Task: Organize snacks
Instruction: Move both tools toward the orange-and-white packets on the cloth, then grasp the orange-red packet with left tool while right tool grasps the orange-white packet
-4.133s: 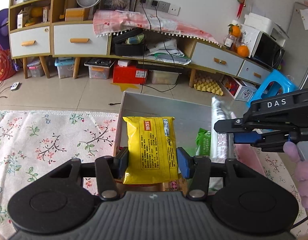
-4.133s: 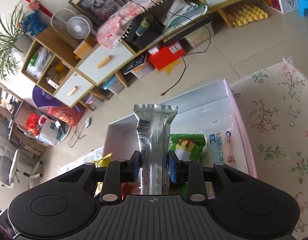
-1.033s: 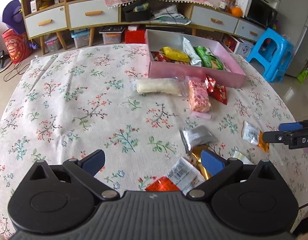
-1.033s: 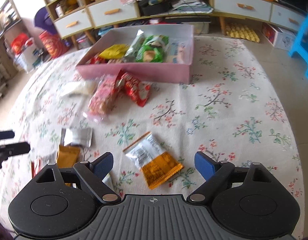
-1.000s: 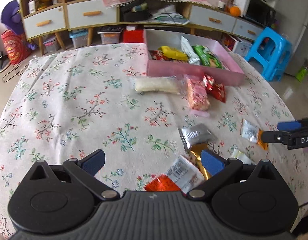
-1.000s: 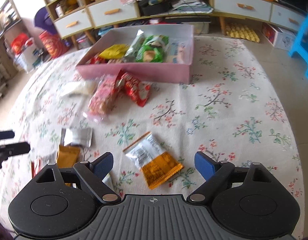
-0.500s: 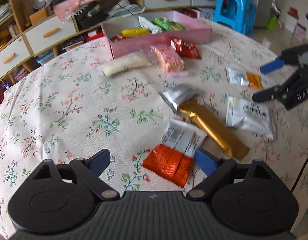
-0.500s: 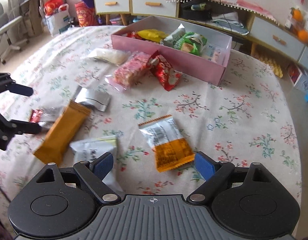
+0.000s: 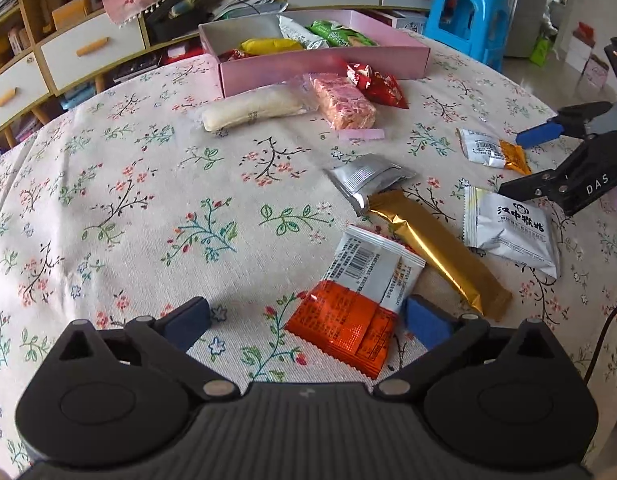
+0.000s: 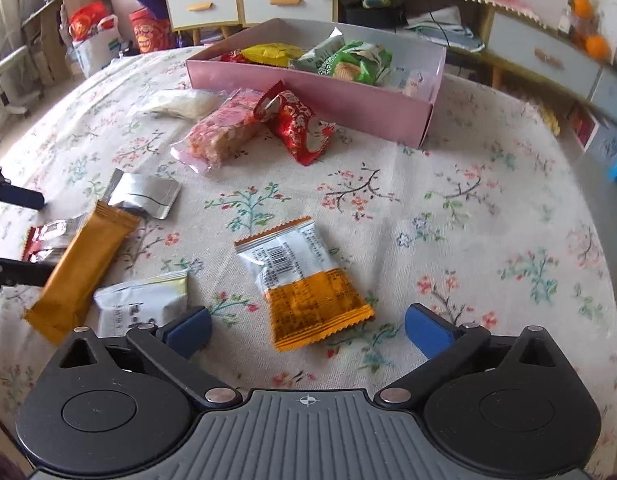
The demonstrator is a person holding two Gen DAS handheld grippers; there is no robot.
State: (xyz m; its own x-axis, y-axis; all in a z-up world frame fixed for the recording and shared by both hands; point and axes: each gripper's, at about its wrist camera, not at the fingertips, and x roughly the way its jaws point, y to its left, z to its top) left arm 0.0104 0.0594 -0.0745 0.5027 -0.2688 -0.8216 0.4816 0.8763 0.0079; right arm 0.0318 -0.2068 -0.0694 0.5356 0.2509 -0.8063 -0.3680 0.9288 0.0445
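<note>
My left gripper (image 9: pixel 306 322) is open, low over the table, with a white and red snack packet (image 9: pixel 358 298) between its fingers, untouched. My right gripper (image 10: pixel 308 330) is open just above a white and orange packet (image 10: pixel 302 280); it also shows in the left wrist view (image 9: pixel 544 160). A pink box (image 9: pixel 328 62) at the far side of the table holds yellow, silver and green snacks. Loose on the floral cloth lie a gold bar (image 9: pixel 436 248), a silver pouch (image 9: pixel 366 180), a white packet (image 9: pixel 508 232), a pink bar (image 9: pixel 342 102), a red packet (image 9: pixel 378 84) and a pale roll (image 9: pixel 252 110).
The round table's edge curves close on the right (image 10: pixel 596 216). A blue stool (image 9: pixel 464 16) stands beyond the table. Cabinets with drawers (image 9: pixel 88 46) line the far wall.
Both grippers have come down closer to the loose packets. The left one now has the white and red packet between its fingers; the right one has the white and orange packet between its own.
</note>
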